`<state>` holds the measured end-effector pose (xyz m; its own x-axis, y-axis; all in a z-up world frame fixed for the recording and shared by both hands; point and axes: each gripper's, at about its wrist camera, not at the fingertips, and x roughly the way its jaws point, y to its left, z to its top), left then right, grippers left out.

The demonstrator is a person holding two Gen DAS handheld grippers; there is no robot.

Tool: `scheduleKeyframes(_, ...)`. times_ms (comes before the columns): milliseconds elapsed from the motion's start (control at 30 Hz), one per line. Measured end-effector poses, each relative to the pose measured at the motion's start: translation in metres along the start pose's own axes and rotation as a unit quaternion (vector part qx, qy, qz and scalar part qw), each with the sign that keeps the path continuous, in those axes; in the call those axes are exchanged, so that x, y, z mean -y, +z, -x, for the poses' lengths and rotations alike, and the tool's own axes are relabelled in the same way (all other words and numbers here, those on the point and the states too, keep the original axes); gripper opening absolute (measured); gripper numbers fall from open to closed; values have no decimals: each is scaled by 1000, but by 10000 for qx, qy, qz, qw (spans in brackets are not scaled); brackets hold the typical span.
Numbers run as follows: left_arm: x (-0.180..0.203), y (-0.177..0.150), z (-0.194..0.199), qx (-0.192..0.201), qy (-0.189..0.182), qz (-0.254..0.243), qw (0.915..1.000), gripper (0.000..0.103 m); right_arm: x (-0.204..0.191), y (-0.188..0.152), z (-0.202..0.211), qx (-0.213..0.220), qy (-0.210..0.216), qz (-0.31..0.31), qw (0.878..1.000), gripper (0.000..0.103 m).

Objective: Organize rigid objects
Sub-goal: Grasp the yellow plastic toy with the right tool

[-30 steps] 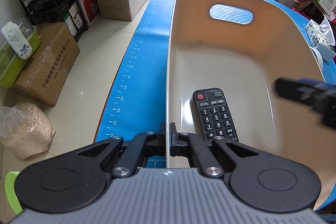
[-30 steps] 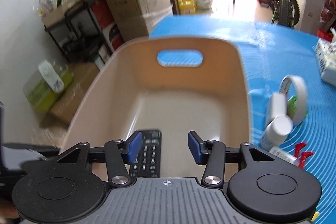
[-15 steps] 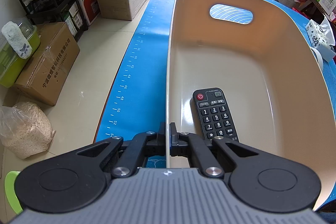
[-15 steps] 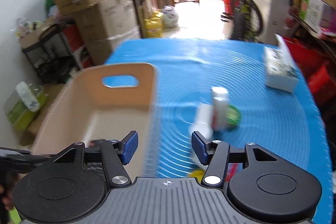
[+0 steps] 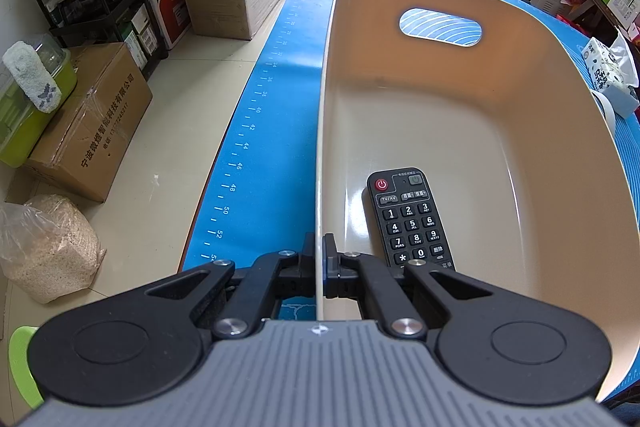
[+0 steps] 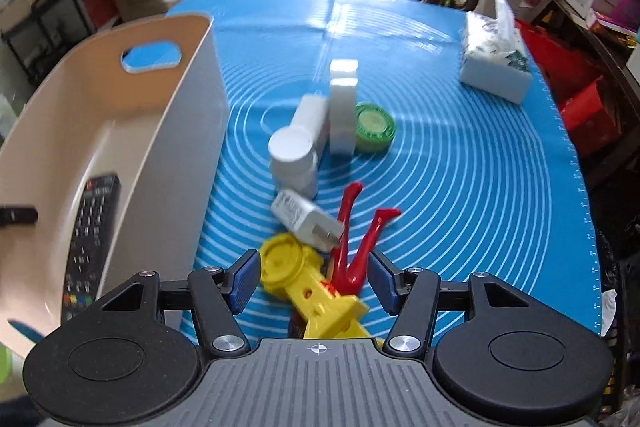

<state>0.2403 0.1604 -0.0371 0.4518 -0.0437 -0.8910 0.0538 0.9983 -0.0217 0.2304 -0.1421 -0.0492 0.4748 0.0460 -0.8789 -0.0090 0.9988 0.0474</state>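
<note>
Sorting is under way: the beige bin (image 5: 460, 131) is steadied at its near left rim by the left gripper (image 5: 319, 259), whose fingers are clamped together on the wall. One black remote (image 5: 410, 219) already lies inside the bin, near that rim. Right of the bin, the right gripper (image 6: 314, 277) is held with fingers apart over a yellow toy (image 6: 308, 279) and a red figure (image 6: 356, 239); a white charger (image 6: 306, 221), white bottles (image 6: 296, 157), a tape roll (image 6: 343, 107) and a green lid (image 6: 376, 127) lie beyond. A lowering and closing on one piece is judged next. The blue-matted surface (image 6: 480, 187) carries a tissue pack (image 6: 496, 67) far right of the bin; cartons and a bicycle are seen behind.
</note>
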Motion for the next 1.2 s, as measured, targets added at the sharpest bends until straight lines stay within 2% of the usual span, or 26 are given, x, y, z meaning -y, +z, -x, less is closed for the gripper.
scheduleKeyframes(233, 0, 1, 0, -12, -11, 34, 10000, 3, -11, -8, -17, -286, -196, 550, 9979, 65)
scheduleKeyframes(367, -1, 1, 0, -14, -23, 52, 10000, 3, -11, -12, -29, -472, -235, 701, 9961, 59)
scheduleKeyframes(500, -1, 1, 0, -13, -23, 52, 10000, 3, -16, -14, -31, -466, -235, 918, 9944, 50)
scheduleKeyframes(667, -1, 1, 0, -13, -24, 50, 10000, 3, -25, -17, -26, -405, -244, 1147, 9923, 44)
scheduleKeyframes(733, -1, 1, 0, -12, -20, 52, 10000, 3, -27, -17, -23, -410, -139, 1161, 9923, 34)
scheduleKeyframes(967, -1, 1, 0, -14, -19, 51, 10000, 3, -30, -18, -22, -369, -221, 1171, 9922, 34)
scheduleKeyframes(1200, 0, 2, -1, -13, -16, 48, 10000, 3, -20, -8, -3, -5, -205, 823, 9964, 34)
